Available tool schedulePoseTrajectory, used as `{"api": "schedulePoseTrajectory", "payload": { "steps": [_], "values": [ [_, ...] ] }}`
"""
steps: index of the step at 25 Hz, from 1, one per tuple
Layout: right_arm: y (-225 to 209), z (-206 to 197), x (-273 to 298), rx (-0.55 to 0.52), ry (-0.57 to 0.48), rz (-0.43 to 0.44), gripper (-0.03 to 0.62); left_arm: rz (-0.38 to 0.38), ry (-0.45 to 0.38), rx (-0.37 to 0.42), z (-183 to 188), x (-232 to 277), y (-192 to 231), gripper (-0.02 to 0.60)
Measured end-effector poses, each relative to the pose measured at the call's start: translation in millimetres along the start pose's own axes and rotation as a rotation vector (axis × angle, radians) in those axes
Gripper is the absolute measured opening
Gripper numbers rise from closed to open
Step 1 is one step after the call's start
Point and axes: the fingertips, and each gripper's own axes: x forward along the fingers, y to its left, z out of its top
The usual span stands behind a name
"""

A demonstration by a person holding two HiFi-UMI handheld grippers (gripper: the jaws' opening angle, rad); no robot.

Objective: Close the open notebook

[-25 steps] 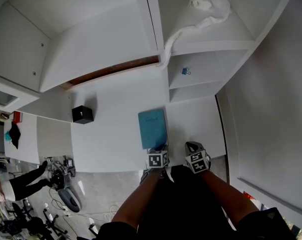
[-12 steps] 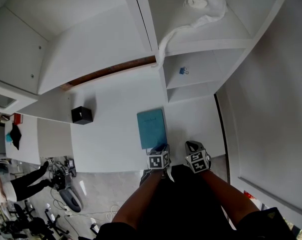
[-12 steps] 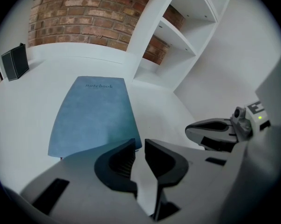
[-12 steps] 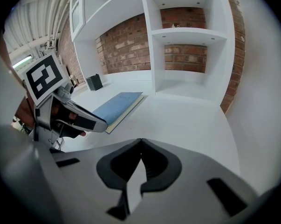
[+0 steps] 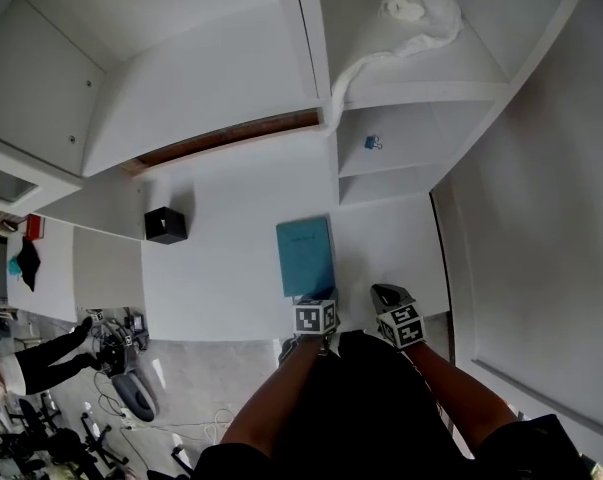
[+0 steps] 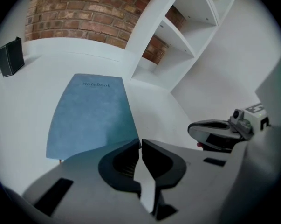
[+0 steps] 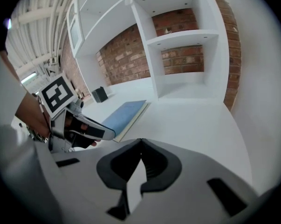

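The blue notebook (image 5: pixel 304 256) lies closed and flat on the white desk (image 5: pixel 221 278), cover up; it also shows in the left gripper view (image 6: pixel 89 115) and the right gripper view (image 7: pixel 124 113). My left gripper (image 5: pixel 316 296) hovers at the notebook's near edge. Its jaws (image 6: pixel 140 143) are closing to a thin slit, and nothing is between them. My right gripper (image 5: pixel 384 291) is beside it, to the right of the notebook, over bare desk. It is shut and empty (image 7: pixel 140 141).
A small black box (image 5: pixel 165 226) stands at the desk's left. White shelves (image 5: pixel 401 158) rise at the back right, with a blue binder clip (image 5: pixel 372 142) on one and a white cloth (image 5: pixel 411 8) higher up. Beyond the desk's front edge are cables and a person's legs (image 5: pixel 41 363).
The head view has wobbled slightly. The notebook stays closed in the same spot, and both grippers keep their places at the desk's front edge.
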Motion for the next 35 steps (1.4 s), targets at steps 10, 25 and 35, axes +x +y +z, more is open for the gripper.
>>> {"api": "schedulePoseTrajectory", "payload": {
  "steps": [10,25,35],
  "values": [
    [35.7,106.6,-55.1,0.054,-0.231,-0.057,-0.002,-0.146,-0.4,-0.039,52.1,-168.8,5.2,0.011],
    [158.7,273.9,-154.4,-0.039,-0.589,-0.058,-0.002,0.162,-0.849,0.222,127.3,-452.3,92.9,0.008],
    [207.6,281.9,-149.0,-0.068,-0.592,-0.119,-0.003,0.192,-0.885,0.268,124.2,-485.3,124.0,0.008]
  ]
}}
